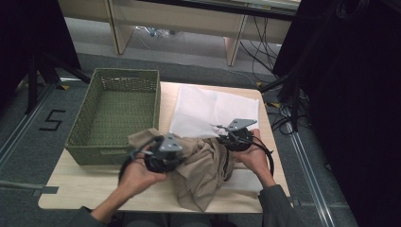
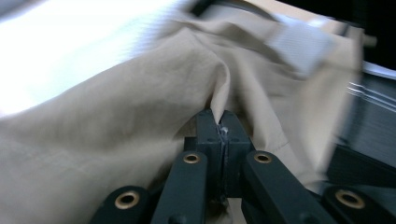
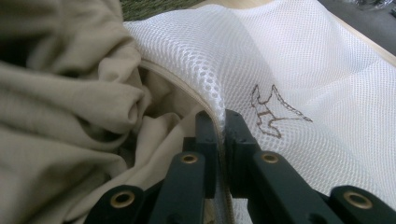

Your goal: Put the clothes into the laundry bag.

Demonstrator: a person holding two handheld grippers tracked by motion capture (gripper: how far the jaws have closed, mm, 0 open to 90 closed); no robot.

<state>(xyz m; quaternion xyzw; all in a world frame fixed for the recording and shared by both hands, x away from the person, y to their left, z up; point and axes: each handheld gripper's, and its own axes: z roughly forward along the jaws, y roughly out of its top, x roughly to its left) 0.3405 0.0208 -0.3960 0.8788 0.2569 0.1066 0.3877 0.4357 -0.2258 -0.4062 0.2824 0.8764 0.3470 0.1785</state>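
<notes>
Basket [image 1: 113, 113], green woven, stands at the table's [image 1: 80, 194] left and holds nothing; we list it first and judge it not yet used. Next, left hand [image 1: 137, 176], palm up under the left gripper [image 2: 219, 126], forearm coming in from the lower edge; its jaws are pressed together on a raised fold of the garment [image 1: 201, 165], a beige cloth, as the left gripper view shows. The garment lies crumpled at the front middle of the table, one corner draped on the basket's near rim, the bulk just outside the bag's [image 1: 213, 109] mouth. Right hand [image 1: 255, 153] likewise cups the right gripper [image 3: 221, 122], whose jaws are clamped on the bag's edge, the white mesh seam pinched between them with beige cloth just beside. The bag lies flat behind the grippers, reaching to the table's far right. We judge the work to be loading the garment into the bag: both grips are taken and the mouth is held, but little or none of the cloth is inside, so the stuffing itself remains.
</notes>
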